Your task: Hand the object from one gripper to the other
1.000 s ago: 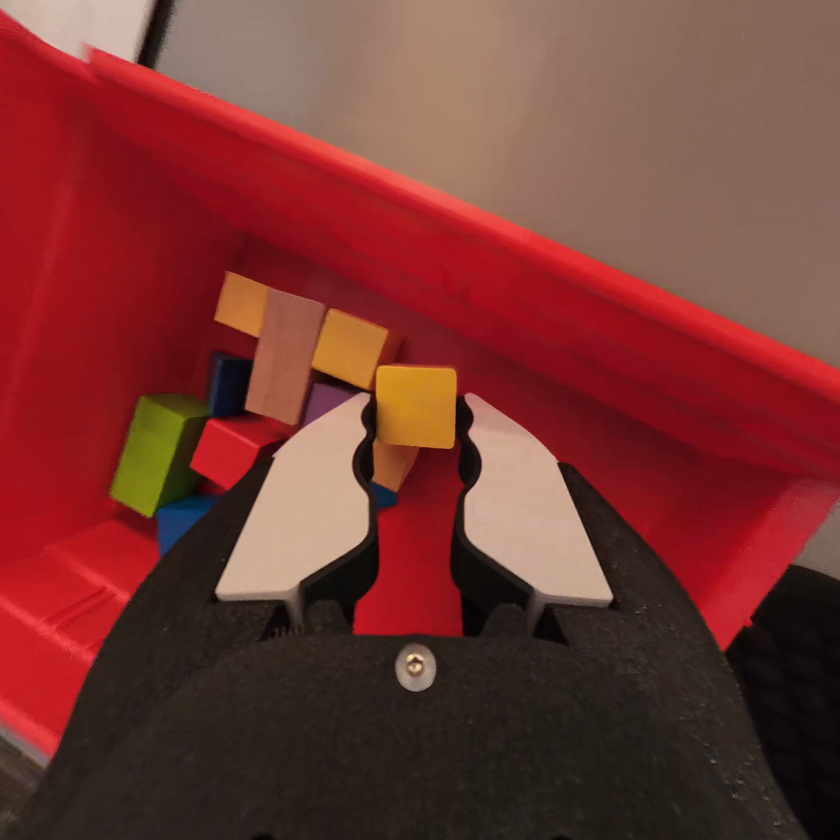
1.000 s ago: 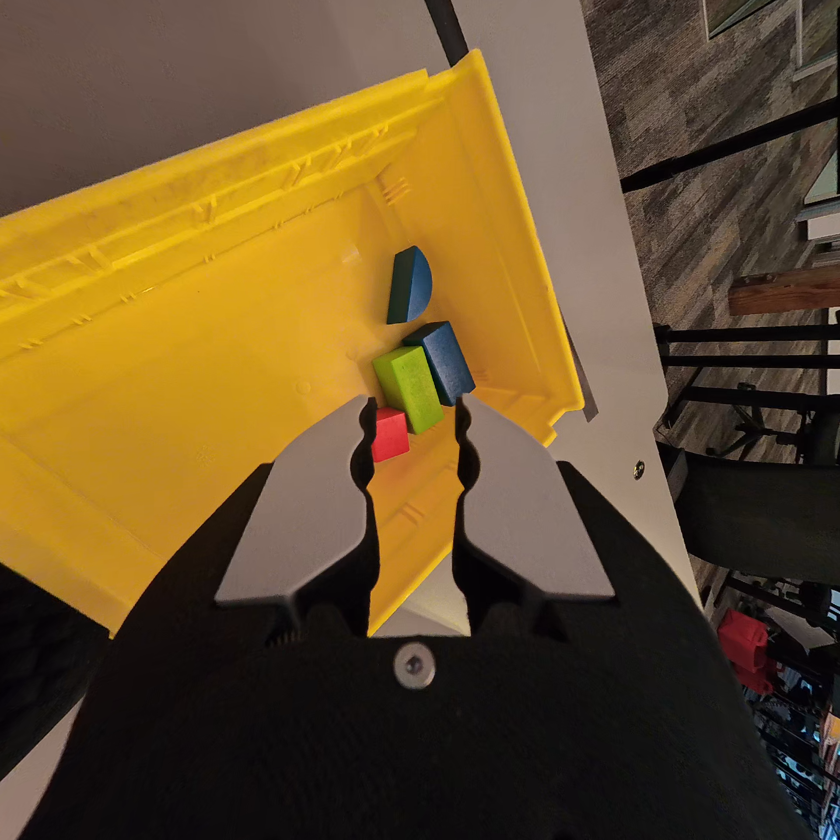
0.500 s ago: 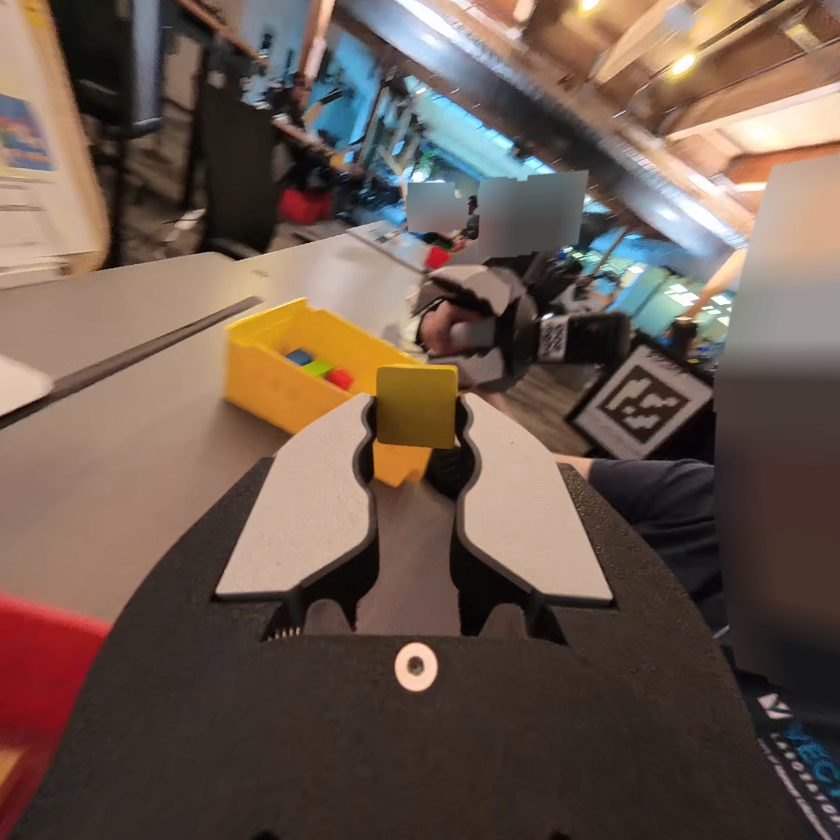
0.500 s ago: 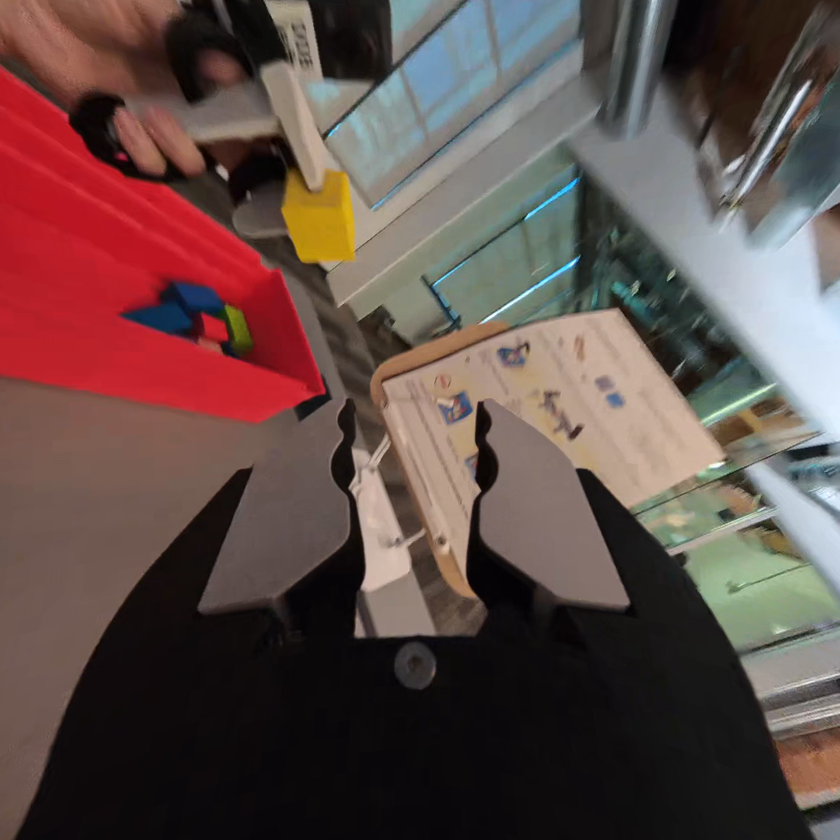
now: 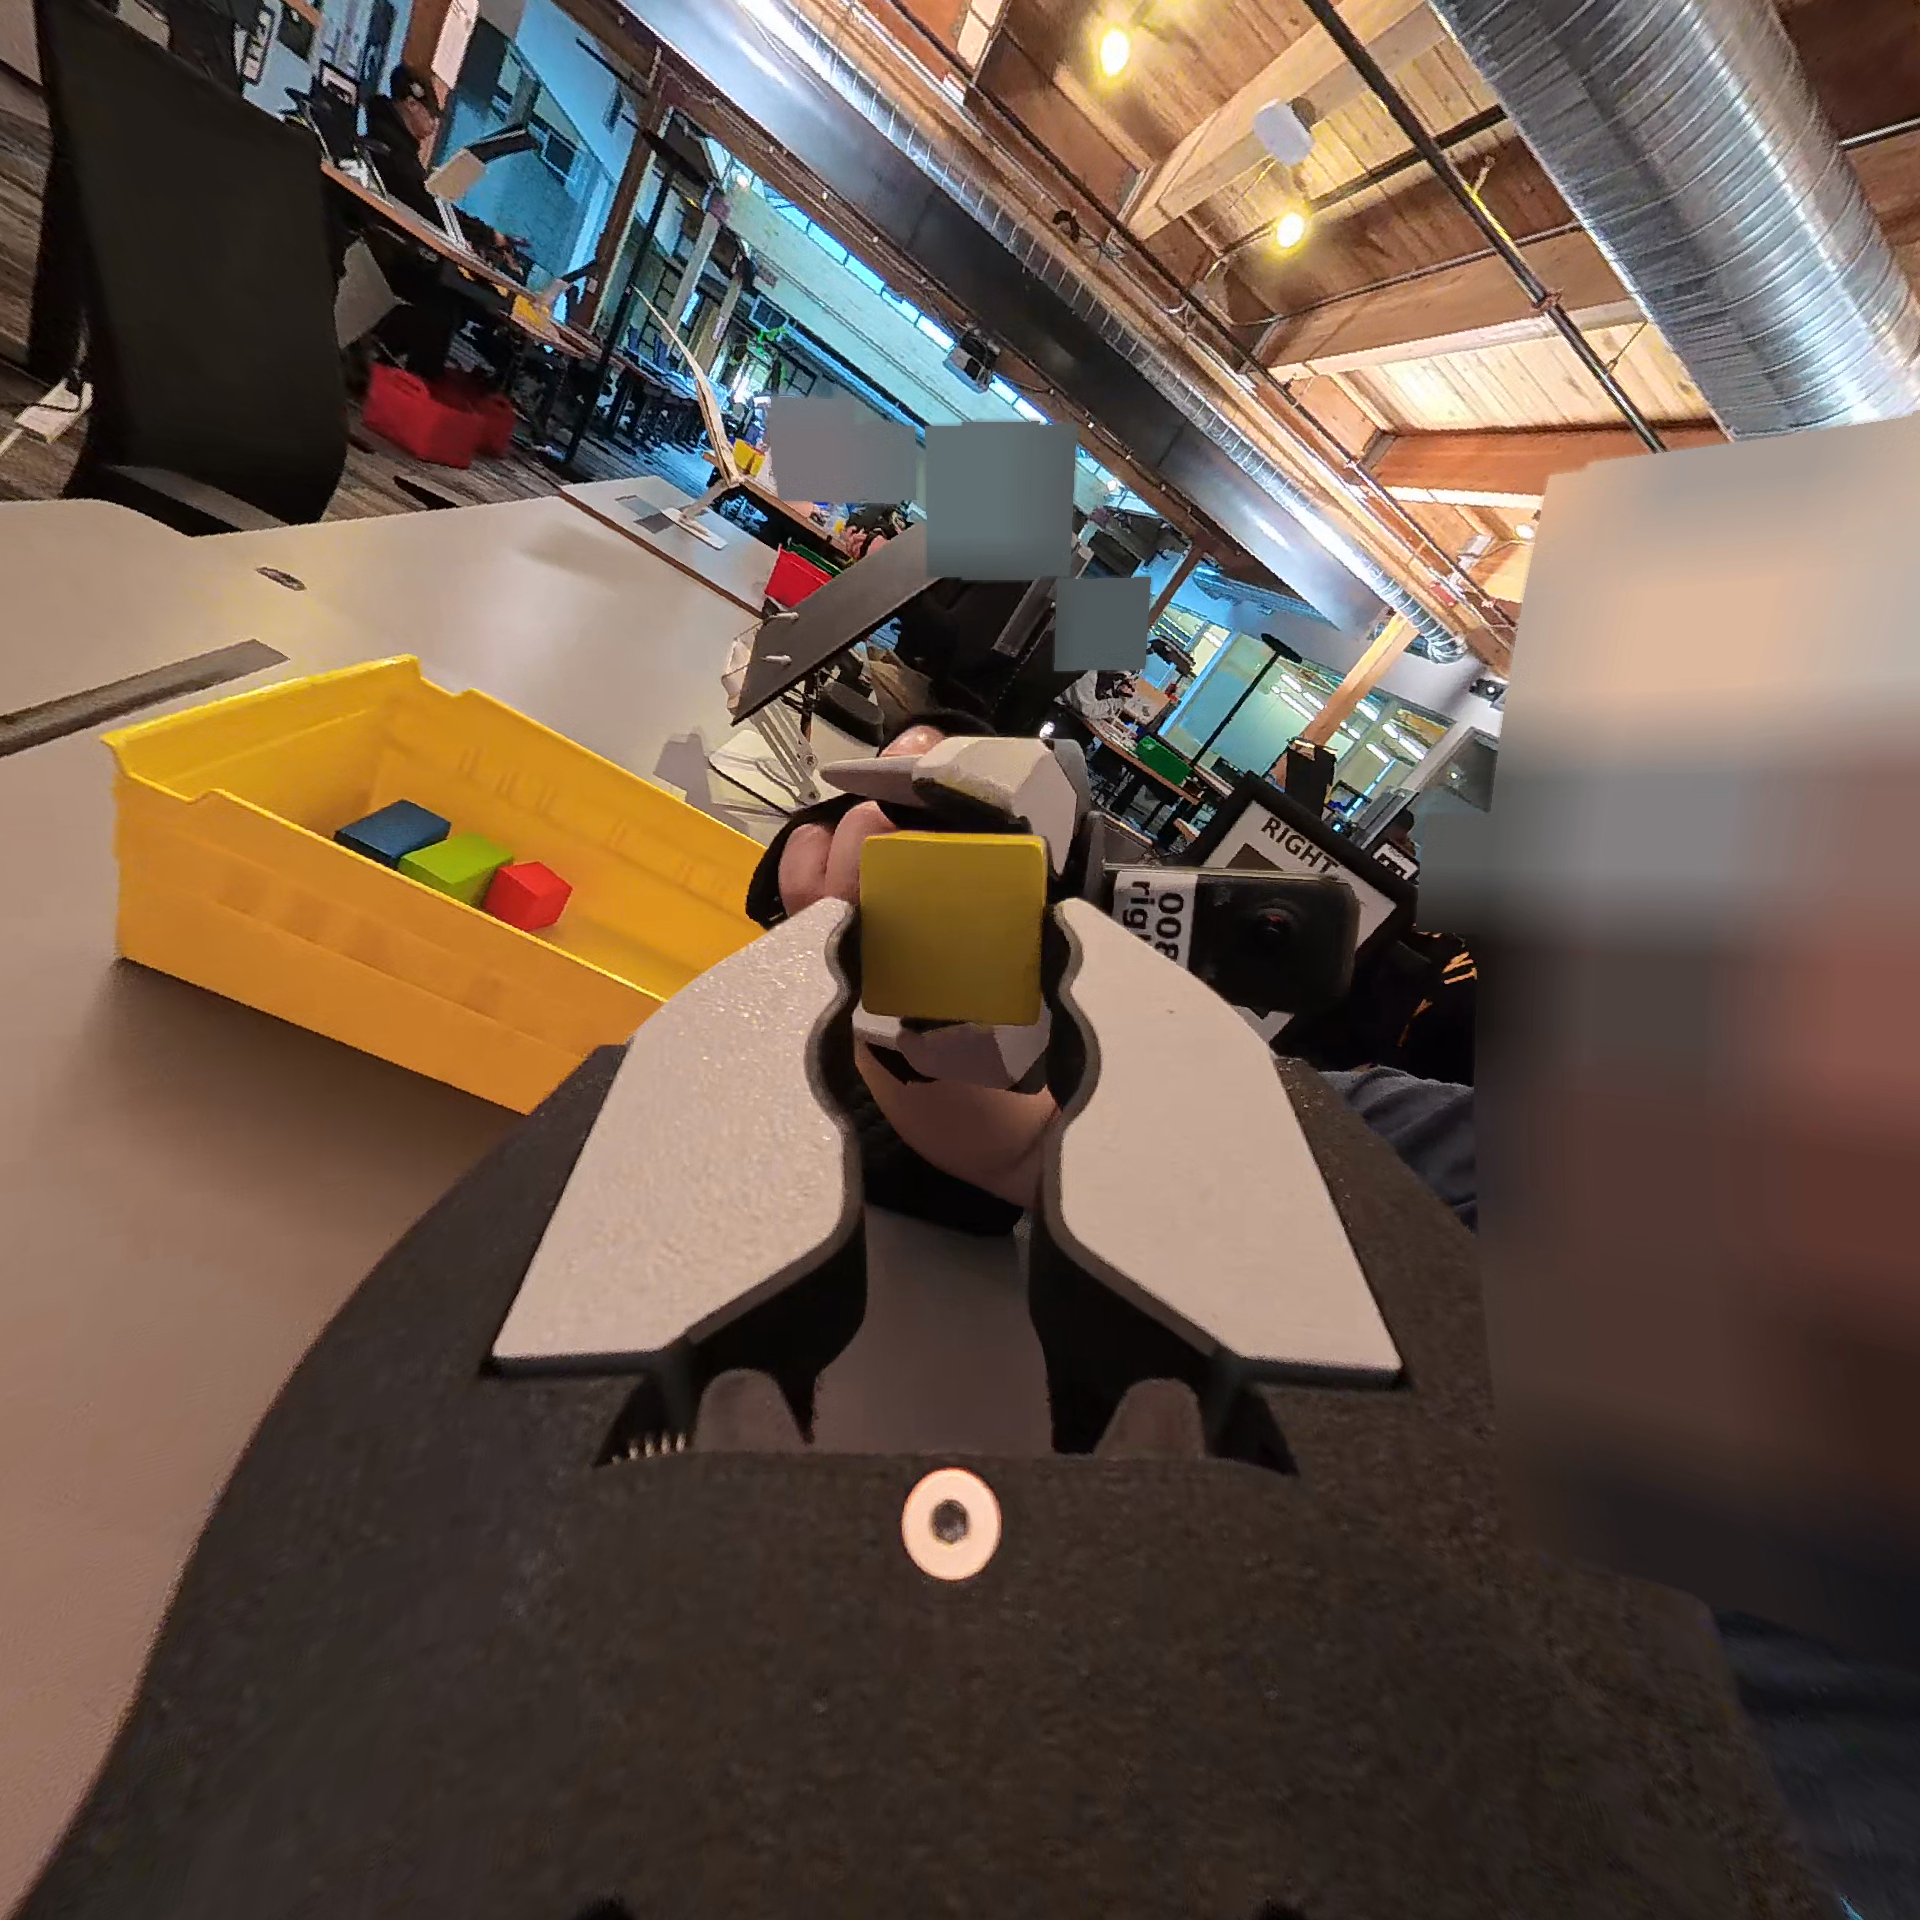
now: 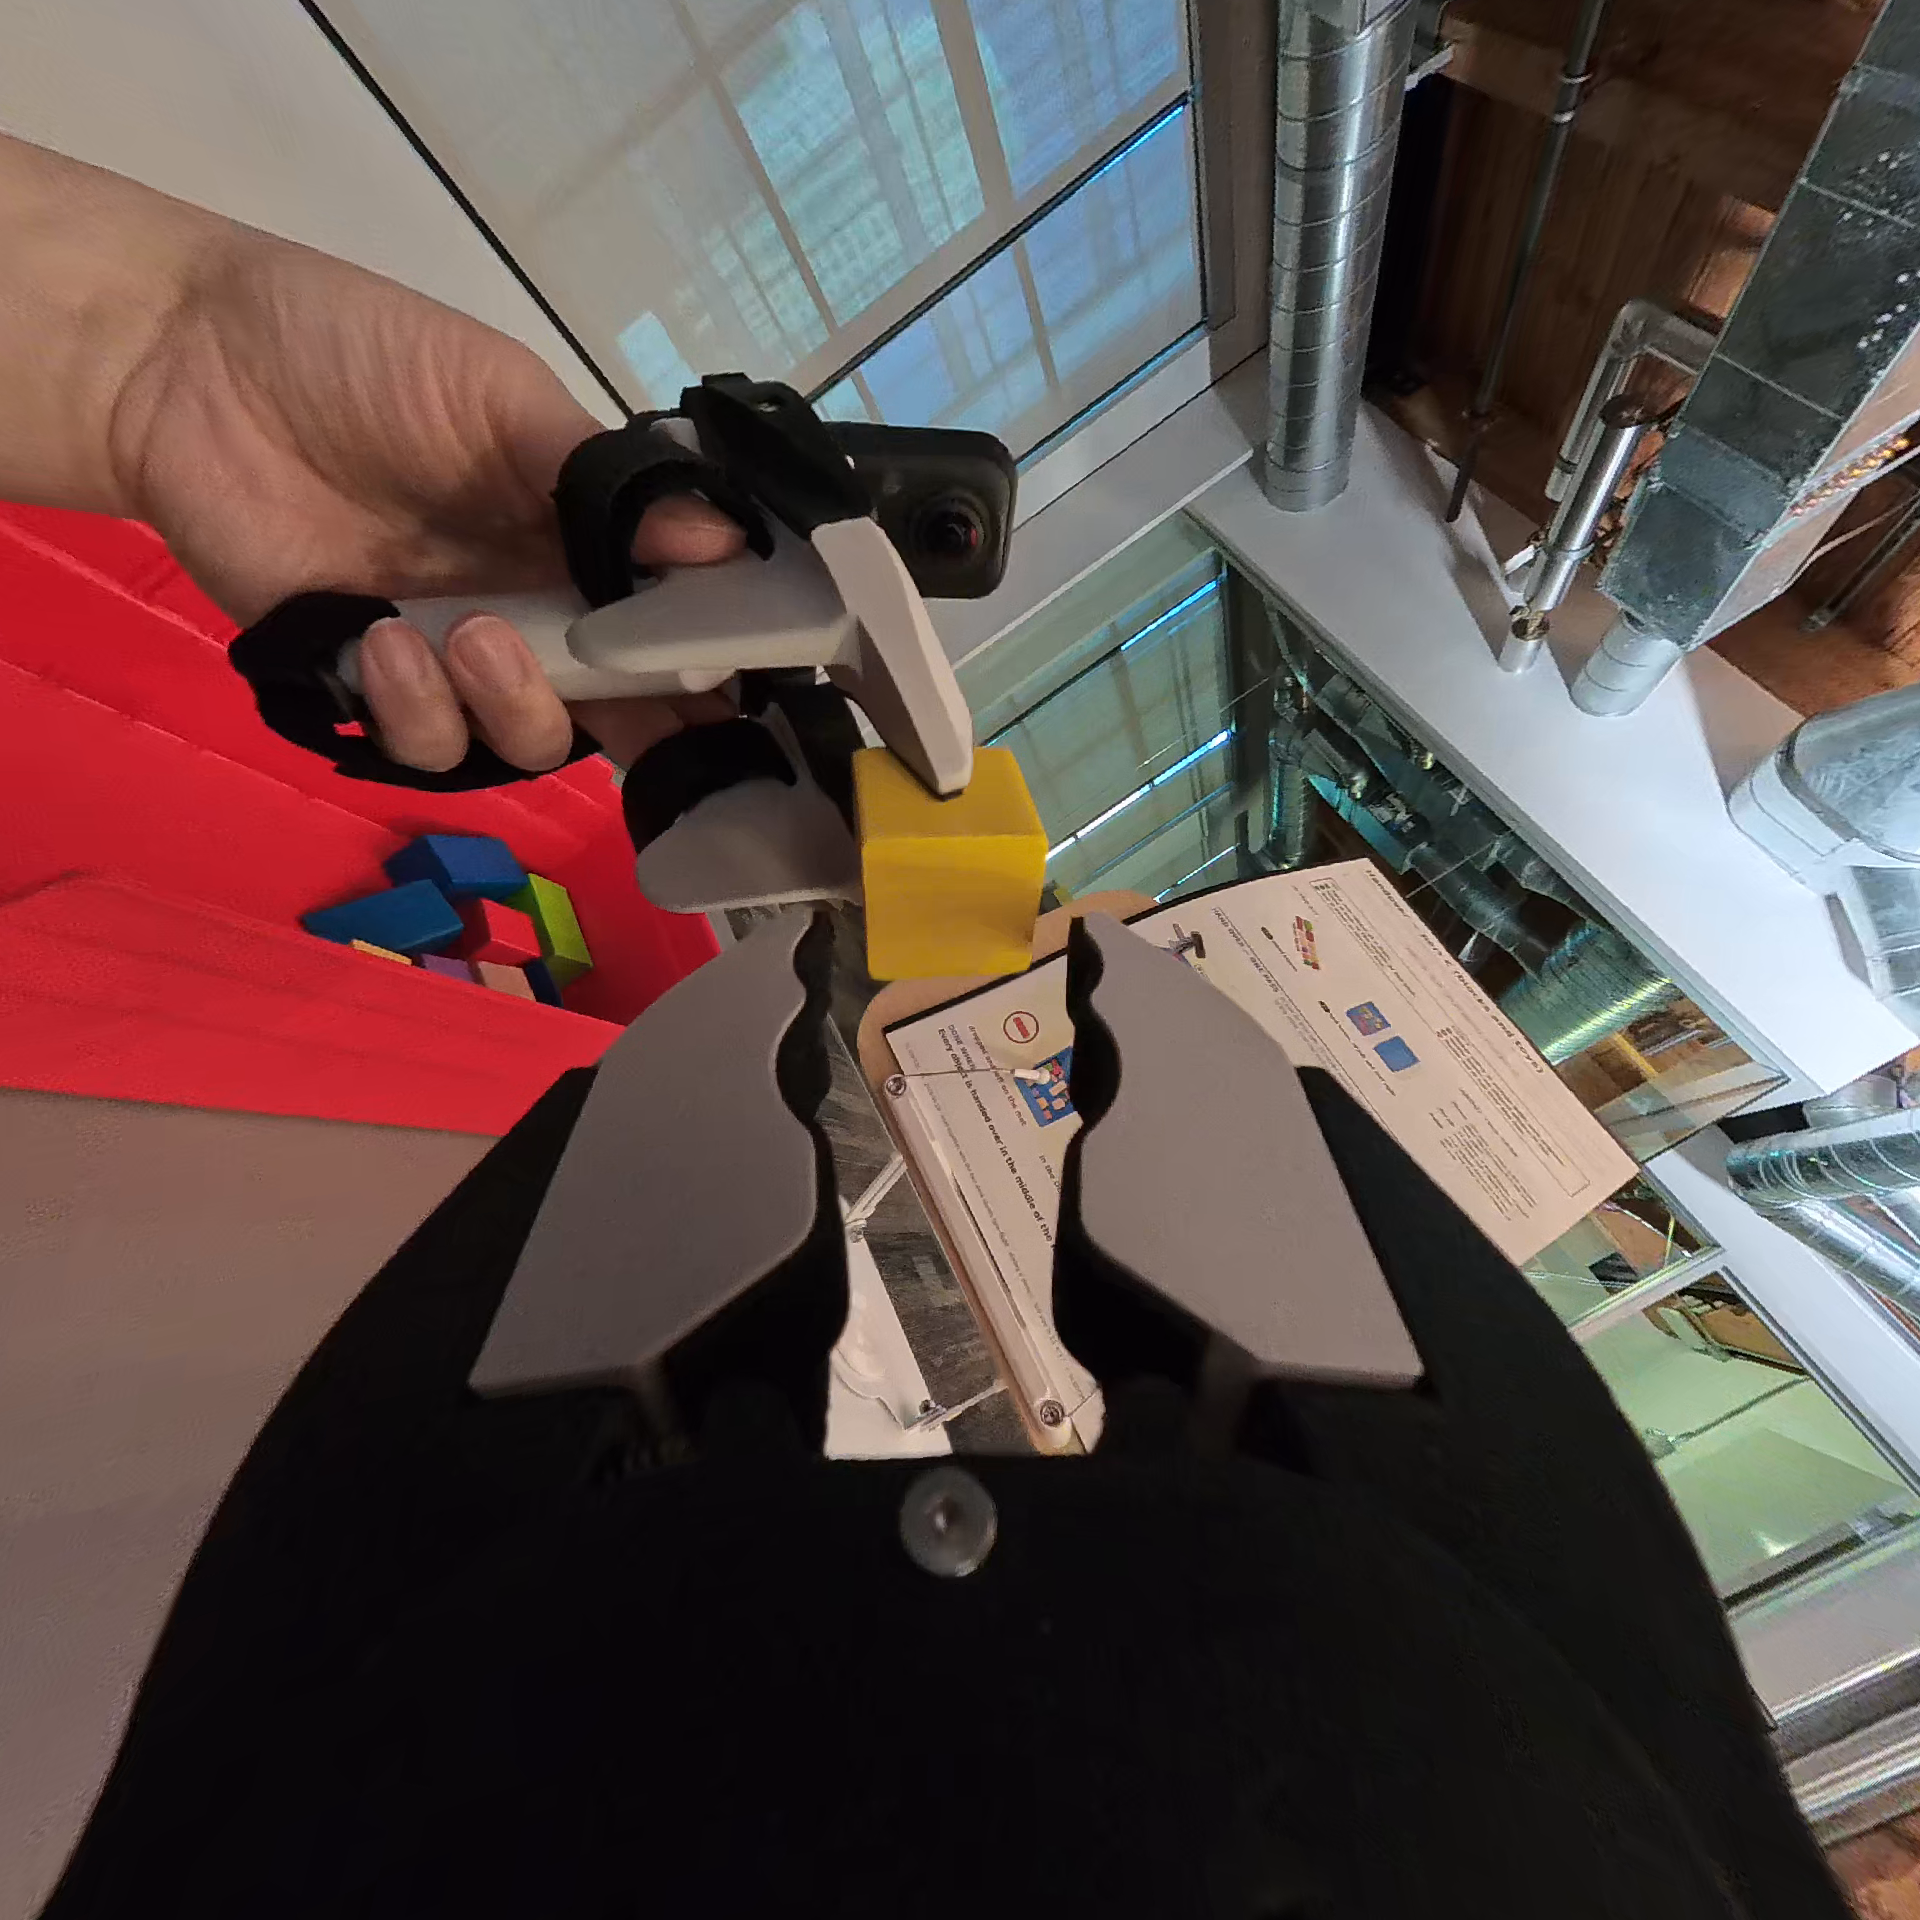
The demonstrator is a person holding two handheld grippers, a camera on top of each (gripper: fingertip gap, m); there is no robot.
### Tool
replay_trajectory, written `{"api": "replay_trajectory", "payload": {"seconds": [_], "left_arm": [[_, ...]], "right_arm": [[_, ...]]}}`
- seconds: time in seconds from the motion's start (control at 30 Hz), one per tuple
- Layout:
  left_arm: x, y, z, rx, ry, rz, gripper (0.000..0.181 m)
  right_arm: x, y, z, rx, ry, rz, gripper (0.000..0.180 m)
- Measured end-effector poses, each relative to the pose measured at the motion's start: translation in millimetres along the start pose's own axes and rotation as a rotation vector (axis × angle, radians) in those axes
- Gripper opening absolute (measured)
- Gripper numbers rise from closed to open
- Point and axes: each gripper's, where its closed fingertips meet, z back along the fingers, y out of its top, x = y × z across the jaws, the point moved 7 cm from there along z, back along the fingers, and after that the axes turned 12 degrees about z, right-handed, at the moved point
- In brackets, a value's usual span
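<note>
Now the handover is on: the left gripper (image 5: 951, 935) pinches the yellow block (image 6: 948, 862) in mid-air, above the table (image 5: 312, 1143), and the right gripper (image 6: 940, 961), fingers spread, sits just short of it and must advance, then close. Coloured blocks lie in the yellow bin (image 5: 343, 966) and the red bin (image 6: 260, 1018).

A: State the block and bin colours.

B: Held block (image 5: 952, 927): plain yellow. Near bin (image 5: 343, 935): yellow, containing one blue block (image 5: 393, 831), one green block (image 5: 457, 864) and one red block (image 5: 530, 894). Far bin (image 6: 208, 997): red, containing a multicoloured pile (image 6: 457, 925) of blue, green, purple and tan pieces.

A: And the tooling?

B: Left gripper (image 5: 952, 940) and right gripper (image 6: 940, 961): matte black bodies with flat grey finger plates, no pattern. Table (image 5: 187, 1195): uniform grey. Clipboard sheet (image 6: 1351, 1049): white with small coloured figures.
</note>
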Motion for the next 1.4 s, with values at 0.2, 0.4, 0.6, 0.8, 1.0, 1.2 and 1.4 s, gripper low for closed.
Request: {"api": "replay_trajectory", "payload": {"seconds": [0.2,0.4,0.6,0.8,1.0,1.2,1.4], "left_arm": [[-1.4,-2.8,-5.4,-0.024,-0.007,-0.017,0.033],[-2.0,0.4,0.2,-0.035,0.018,-0.020,0.037],[3.8,6.0,29.2,-0.069,0.239,-0.084,0.038],[18.3,2.7,35.7,-0.124,0.297,-0.150,0.034],[15.8,0.4,33.7,-0.140,0.290,-0.134,0.033],[14.4,0.2,33.6,-0.141,0.277,-0.118,0.032],[14.2,-1.5,32.5,-0.160,0.268,-0.116,0.031]], "right_arm": [[-1.4,0.5,-1.3,-0.012,-0.002,0.010,0.034],[2.8,-1.6,0.1,-0.033,0.040,0.010,0.033],[54.8,-57.4,47.6,-0.420,0.351,-0.097,0.034],[33.1,-174.9,140.0,-0.962,0.729,-0.362,0.034],[-6.3,-236.9,154.4,-1.158,0.873,-0.451,0.034],[-26.6,-263.4,159.4,-1.351,0.978,-0.406,0.034],[-40.2,-273.3,161.8,-1.394,1.058,-0.324,0.034]]}}
